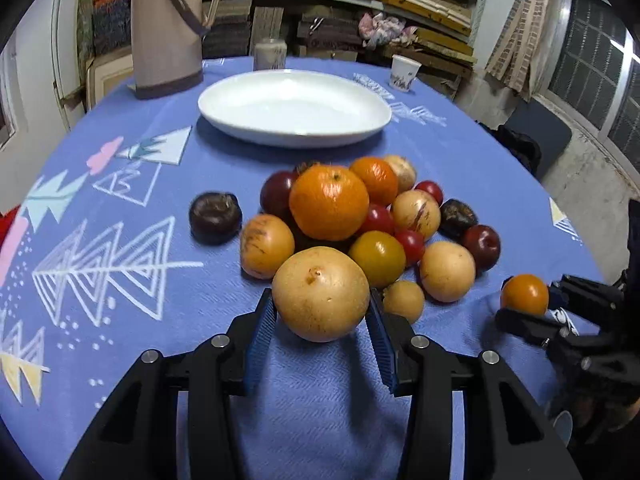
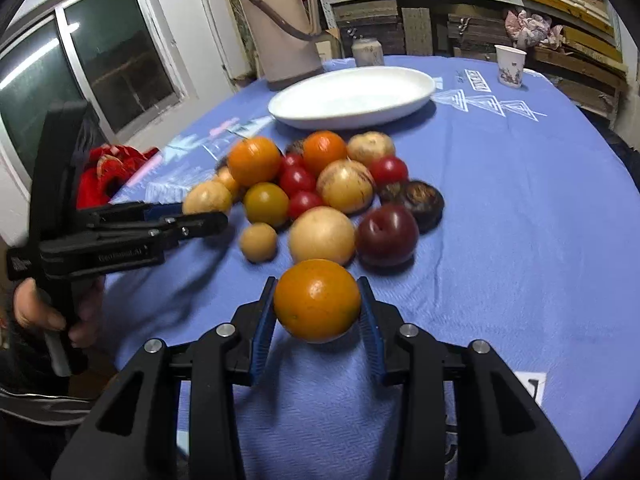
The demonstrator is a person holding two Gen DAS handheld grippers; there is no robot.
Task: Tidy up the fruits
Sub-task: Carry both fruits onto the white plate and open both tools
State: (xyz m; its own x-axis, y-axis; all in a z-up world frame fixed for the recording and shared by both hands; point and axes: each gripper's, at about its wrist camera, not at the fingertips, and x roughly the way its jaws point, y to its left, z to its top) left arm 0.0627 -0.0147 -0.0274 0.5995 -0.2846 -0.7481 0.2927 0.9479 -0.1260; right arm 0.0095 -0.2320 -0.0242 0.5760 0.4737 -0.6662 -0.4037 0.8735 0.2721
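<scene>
Yellow fruit (image 1: 321, 294) squeezed by left gripper (image 1: 322, 312), orange fruit (image 2: 317, 301) by right gripper (image 2: 318, 310); both prob. meant for plate (image 1: 224, 114).

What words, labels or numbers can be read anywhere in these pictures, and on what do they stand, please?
Small pale lettering on the black left hand-held gripper: too blurred to read.
White block printing on the blue patterned tablecloth: looks like letters, not legible.
Purple print on the white paper cup: a decoration, no readable words.
White card with a dark mark at the table's near edge: cut off, unreadable.
Nothing else carries text.
</scene>
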